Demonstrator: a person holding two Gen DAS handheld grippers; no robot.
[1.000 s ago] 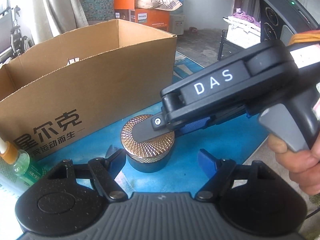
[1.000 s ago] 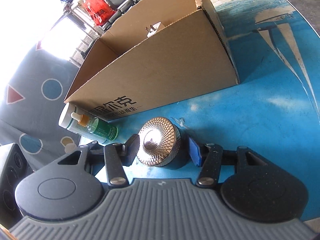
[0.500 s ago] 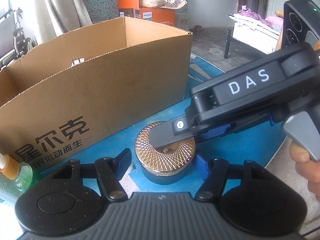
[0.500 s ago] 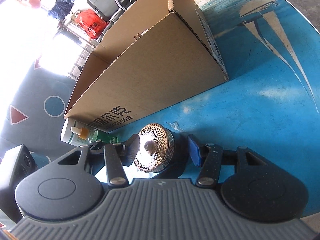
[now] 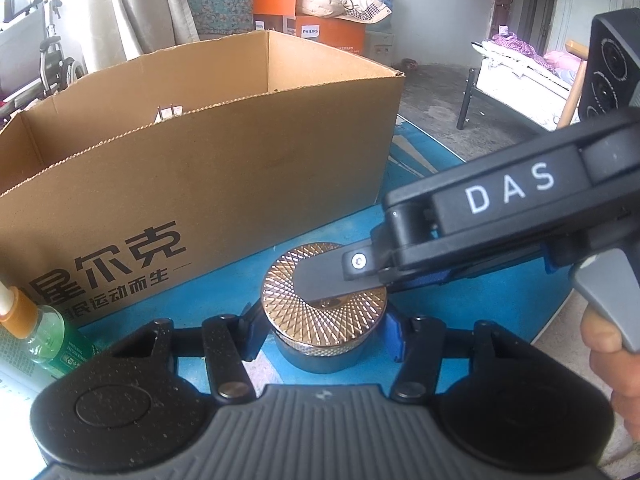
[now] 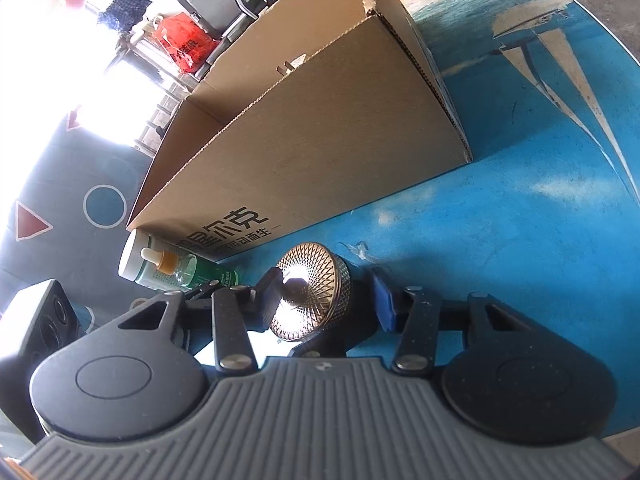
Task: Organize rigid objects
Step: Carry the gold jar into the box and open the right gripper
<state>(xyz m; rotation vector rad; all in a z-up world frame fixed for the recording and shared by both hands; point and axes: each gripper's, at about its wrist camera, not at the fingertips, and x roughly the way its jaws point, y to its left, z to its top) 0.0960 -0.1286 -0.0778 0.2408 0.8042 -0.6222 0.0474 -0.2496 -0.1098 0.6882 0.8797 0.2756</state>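
Downward-angled, both: left gripper (image 5: 324, 330) closing around dark base of round jar (image 5: 325, 312), pads at either side. Right gripper (image 6: 324, 300) reaching in from the right, closing with textured gold lid between its fingers; contact on far side unclear. Jar on blue table (image 5: 460, 308), just beside cardboard box (image 5: 224, 184). Green bottle (image 5: 44, 332) lying at the left, against box front. Hand (image 5: 612, 360) on right trigger.

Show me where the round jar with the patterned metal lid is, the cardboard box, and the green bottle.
Round jar (image 5: 320, 316), left wrist view, on its patterned metal lid.
Cardboard box (image 5: 240, 184), left wrist view, on its front wall.
Green bottle (image 6: 196, 272), right wrist view, on its green body, lying beside the box.
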